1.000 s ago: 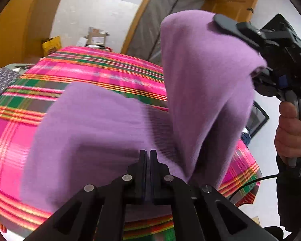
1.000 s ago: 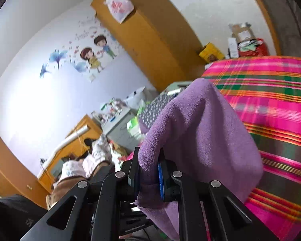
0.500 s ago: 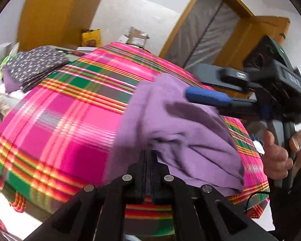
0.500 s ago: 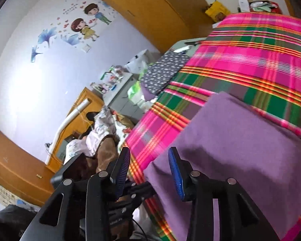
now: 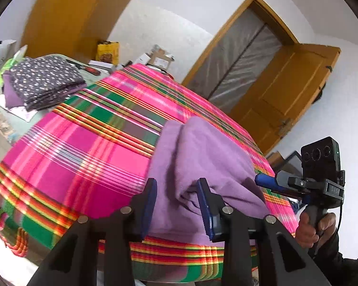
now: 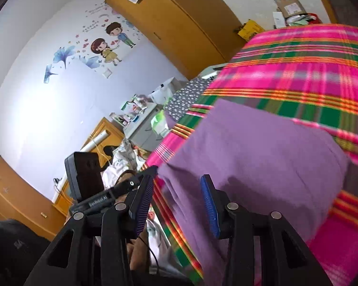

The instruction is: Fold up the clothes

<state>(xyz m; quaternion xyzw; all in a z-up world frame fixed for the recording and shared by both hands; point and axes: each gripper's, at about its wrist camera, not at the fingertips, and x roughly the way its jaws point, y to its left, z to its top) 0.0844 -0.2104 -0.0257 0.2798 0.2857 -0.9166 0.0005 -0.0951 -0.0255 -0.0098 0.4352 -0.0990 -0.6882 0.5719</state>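
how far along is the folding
Done: purple cloth lies doubled over on the plaid cover, and a folded dotted pile sits aside. In hand: left tongs are opening, cloth between them; right tongs open. Left: the fold looks lumpy, probably needs smoothing.

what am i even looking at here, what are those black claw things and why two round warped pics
There is no robot. A person holds a handheld two-finger gripper in each hand, and each gripper carries a wide-angle camera looking forward along its fingers; that lens makes the pictures round and bent.

One picture comes from the left gripper, the other from the right gripper. In the left view you can also see the person's right hand on its handle.

The surface is covered with a pink and green plaid cloth. On it lies a folded purple garment, the piece being folded. Off to the side sits a stack of dotted dark fabric.

Nothing is held. The left gripper's jaws are opening with the garment's edge between them, unpressed; the right gripper's jaws stand open over the garment.
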